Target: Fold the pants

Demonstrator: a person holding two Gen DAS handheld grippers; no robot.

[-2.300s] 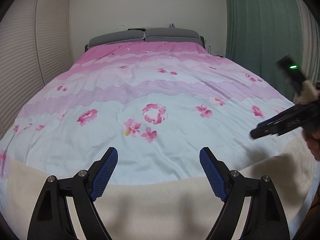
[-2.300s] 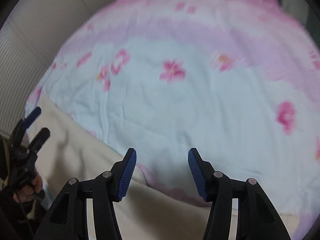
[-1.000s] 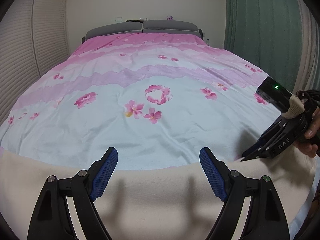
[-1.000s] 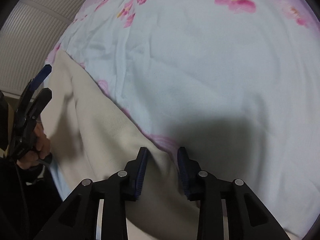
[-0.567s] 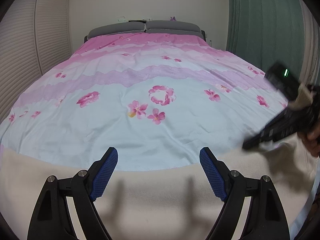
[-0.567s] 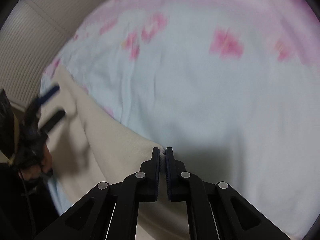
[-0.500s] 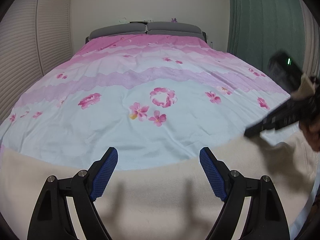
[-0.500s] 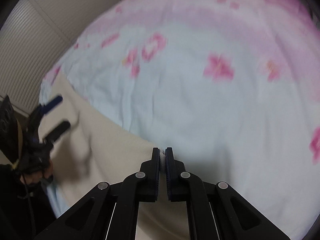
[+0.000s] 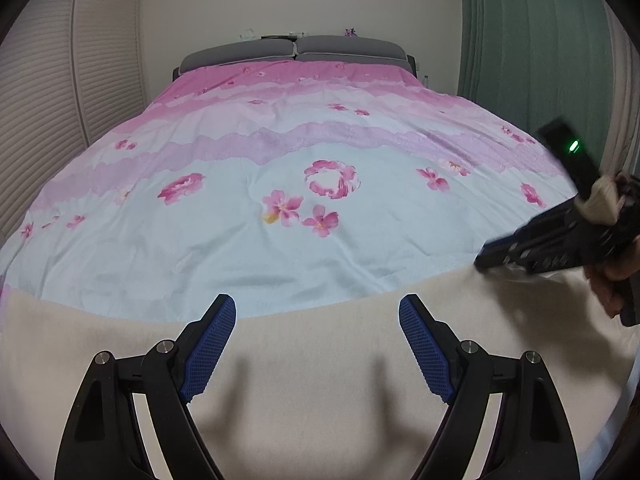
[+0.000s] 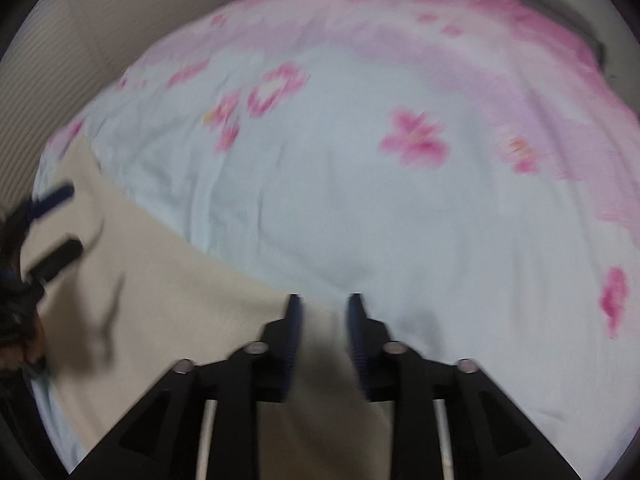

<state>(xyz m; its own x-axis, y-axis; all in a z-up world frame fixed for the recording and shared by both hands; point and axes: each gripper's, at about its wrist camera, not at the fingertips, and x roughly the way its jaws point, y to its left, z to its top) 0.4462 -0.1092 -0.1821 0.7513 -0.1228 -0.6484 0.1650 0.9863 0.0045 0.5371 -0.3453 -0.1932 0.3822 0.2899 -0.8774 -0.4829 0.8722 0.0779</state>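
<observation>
The cream pants (image 9: 316, 384) lie flat along the near edge of the bed, stretching from left to right. My left gripper (image 9: 317, 304) hovers over their middle, open wide, with nothing between its blue pads. In the blurred right wrist view, my right gripper (image 10: 324, 300) hangs over the far edge of the pants (image 10: 160, 280). Its jaws are opening; the pads stand apart and do not press on the cloth below them. In the left wrist view the right gripper (image 9: 520, 244) shows at the right, held by a hand above the pants' right end.
A pink and pale blue flowered bed cover (image 9: 280, 168) fills the bed beyond the pants. Grey pillows (image 9: 296, 50) lie at the head. A green curtain (image 9: 520, 60) hangs on the right and slatted doors (image 9: 40, 120) stand on the left.
My right gripper shut on the pants' far edge, rose and tilted up toward the bed, then its jaws parted again. The left gripper has kept still and open.
</observation>
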